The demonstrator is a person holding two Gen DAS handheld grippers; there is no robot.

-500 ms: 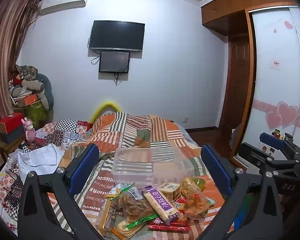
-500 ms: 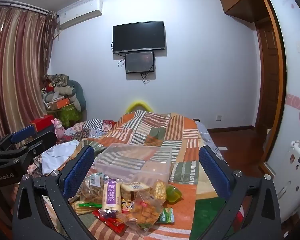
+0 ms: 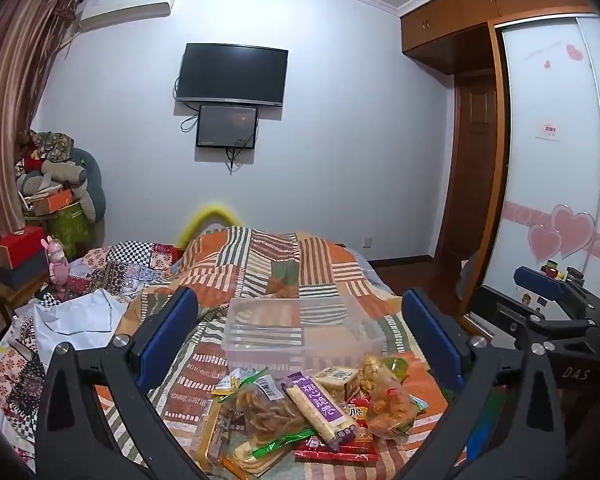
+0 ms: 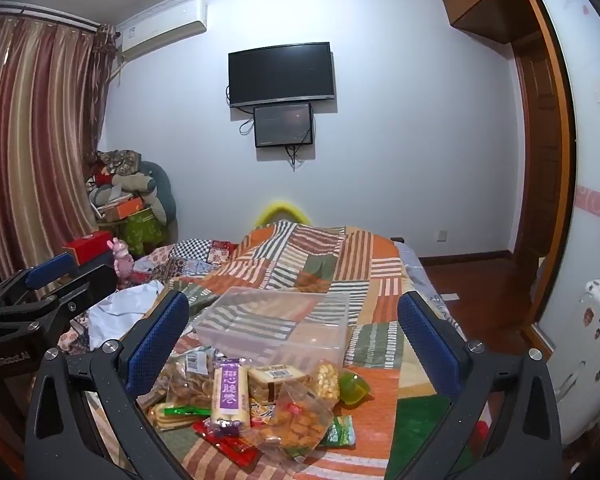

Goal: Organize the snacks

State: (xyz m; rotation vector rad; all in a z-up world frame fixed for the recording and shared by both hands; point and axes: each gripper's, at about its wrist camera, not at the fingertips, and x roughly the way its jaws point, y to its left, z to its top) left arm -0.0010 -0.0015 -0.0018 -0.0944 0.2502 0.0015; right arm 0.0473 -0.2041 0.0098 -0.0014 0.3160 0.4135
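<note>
Left gripper (image 3: 300,332) spread wide, right gripper (image 4: 294,330) spread wide, both empty above snacks (image 3: 300,408), clear box (image 3: 296,332) just behind snacks, all on quilt (image 3: 276,264)

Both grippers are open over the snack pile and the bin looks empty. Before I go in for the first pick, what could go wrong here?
1. The snack pile overlaps heavily; pinching the purple-label pack may drag the clear bag of fried bites leaning beside it.
2. The clear bin sits on a soft, rumpled quilt, so a bump could tip or slide it.
3. The left gripper and right gripper aim at the same pile and could collide.
</note>
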